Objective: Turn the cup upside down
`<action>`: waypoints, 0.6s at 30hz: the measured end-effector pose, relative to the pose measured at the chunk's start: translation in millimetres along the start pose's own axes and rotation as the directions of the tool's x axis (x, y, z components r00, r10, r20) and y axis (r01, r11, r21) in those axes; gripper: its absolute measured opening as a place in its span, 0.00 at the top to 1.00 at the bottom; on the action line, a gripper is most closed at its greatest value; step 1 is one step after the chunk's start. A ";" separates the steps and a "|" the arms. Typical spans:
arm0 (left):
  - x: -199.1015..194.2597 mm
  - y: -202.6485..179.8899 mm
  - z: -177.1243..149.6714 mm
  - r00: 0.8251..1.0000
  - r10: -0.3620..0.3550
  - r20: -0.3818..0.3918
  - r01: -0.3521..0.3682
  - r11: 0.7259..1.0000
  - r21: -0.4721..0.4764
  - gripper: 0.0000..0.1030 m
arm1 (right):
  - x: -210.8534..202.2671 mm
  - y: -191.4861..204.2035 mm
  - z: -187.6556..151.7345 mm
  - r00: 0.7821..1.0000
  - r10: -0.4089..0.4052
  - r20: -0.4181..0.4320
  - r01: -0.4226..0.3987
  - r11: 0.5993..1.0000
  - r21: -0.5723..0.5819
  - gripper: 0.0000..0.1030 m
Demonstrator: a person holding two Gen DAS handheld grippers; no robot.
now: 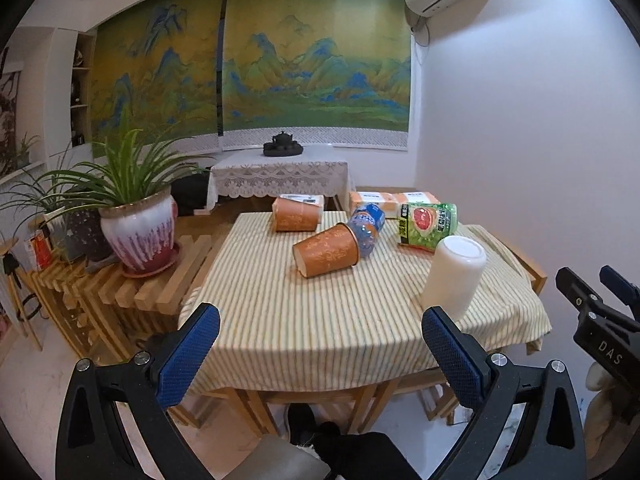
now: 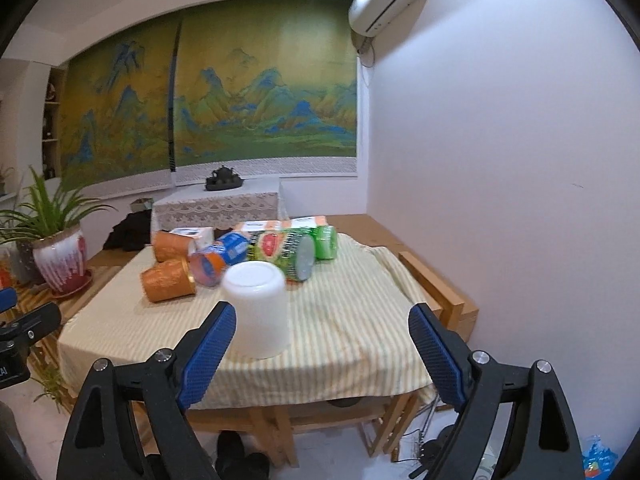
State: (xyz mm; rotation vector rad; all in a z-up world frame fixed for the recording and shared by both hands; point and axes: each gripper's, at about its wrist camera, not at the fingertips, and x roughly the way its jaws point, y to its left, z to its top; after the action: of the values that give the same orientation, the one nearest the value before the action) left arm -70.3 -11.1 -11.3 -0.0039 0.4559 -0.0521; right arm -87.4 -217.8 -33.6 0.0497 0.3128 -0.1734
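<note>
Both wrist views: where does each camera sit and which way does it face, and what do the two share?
Left wrist: sits on the left gripper, open, looking forward over the near edge of the striped table; the right gripper shows at its right edge.
Right wrist: sits on the right gripper, open, facing the same table from further right, close behind the white cup; part of the left gripper shows at its left edge.
Shared: the white cup standing bottom-up, two orange cups, a bottle, the mural wall.
</note>
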 end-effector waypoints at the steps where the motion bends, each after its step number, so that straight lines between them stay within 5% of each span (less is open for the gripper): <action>1: -2.3 2.1 -0.1 1.000 0.007 0.004 -0.007 1.000 -0.003 0.01 | -2.9 3.1 -0.1 1.000 0.008 0.005 -0.008 1.000 0.000 0.17; 18: -22.7 16.2 -1.6 0.999 0.042 0.030 -0.041 0.998 -0.041 0.01 | -22.2 24.1 0.2 0.997 0.053 0.049 -0.053 0.998 -0.018 0.10</action>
State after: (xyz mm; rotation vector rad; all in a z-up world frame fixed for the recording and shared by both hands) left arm -90.6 6.2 -3.0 -0.0347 0.4263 -0.0020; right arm -103.9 -190.6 -25.9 0.0373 0.2635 -0.1193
